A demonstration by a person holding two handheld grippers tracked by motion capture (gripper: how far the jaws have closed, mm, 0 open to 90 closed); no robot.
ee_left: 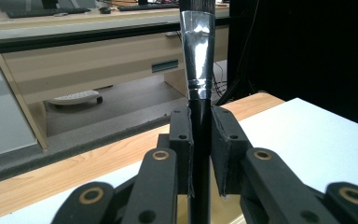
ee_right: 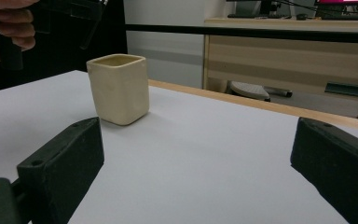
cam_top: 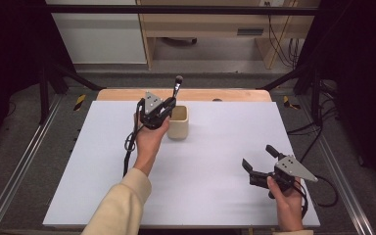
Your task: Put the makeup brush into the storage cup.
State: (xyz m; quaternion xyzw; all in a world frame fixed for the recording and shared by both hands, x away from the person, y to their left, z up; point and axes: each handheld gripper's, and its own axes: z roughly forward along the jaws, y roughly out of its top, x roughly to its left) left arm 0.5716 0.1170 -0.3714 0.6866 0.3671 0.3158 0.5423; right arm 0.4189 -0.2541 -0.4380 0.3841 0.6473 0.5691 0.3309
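The left gripper (cam_top: 165, 110) has its jaws pinched tight on the black handle of a brush (ee_left: 198, 70), held upright with the bristle end up, just beside the cream cup (cam_top: 178, 122) at the far middle of the white table (cam_top: 215, 196). To drop it in cleanly, I'd centre the handle's tip over the cup's mouth, lower, then release. The left forearm reaches forward; the right gripper (cam_top: 259, 161) rests low at the near right, jaws spread wide and empty.
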